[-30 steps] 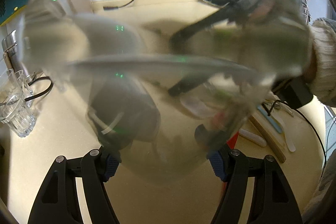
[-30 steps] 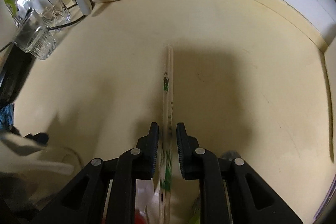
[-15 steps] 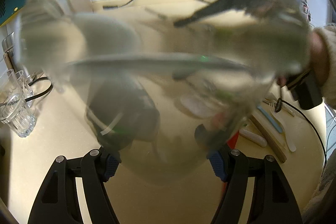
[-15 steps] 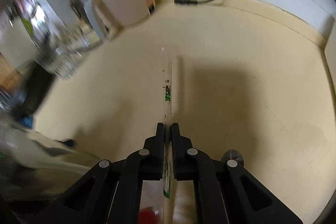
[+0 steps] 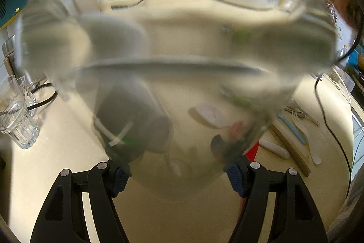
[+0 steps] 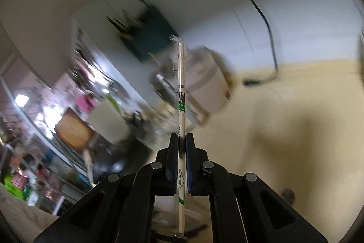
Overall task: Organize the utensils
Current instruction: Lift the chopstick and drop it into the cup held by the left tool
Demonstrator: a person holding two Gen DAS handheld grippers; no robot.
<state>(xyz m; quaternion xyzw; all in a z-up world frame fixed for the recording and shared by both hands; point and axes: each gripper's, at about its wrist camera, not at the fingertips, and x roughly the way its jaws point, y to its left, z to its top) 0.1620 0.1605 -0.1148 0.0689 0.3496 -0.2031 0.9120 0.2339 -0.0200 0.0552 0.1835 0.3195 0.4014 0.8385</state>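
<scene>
Utensils mostly sit loose on the cream counter (image 5: pixel 56 165) off to the right of the left wrist view; a wooden stick (image 5: pixel 290 147), a blue-handled piece (image 5: pixel 292 126), a white fork (image 5: pixel 306 136) and a white handle (image 5: pixel 274 148) lie side by side, not sorted yet. Biggest thing in frame is the clear glass container (image 5: pixel 177 56); the left gripper (image 5: pixel 177 177) has its pads pressed on either side of the container's base, holding it tipped toward the camera; no real change there from a second ago. Right side is where the action is; the right gripper (image 6: pixel 181 152) is pinched tight on a wrapped straw (image 6: pixel 181 92), and compared with a second ago, when the straw pointed flat over the counter, it's now swung up so the tip sits against the wall and a white appliance (image 6: pixel 204 85), background all smeared with motion. My guess: the straw is lifted and headed for the container; lining up that long floppy wrapper with the rim looks like the tricky part.
</scene>
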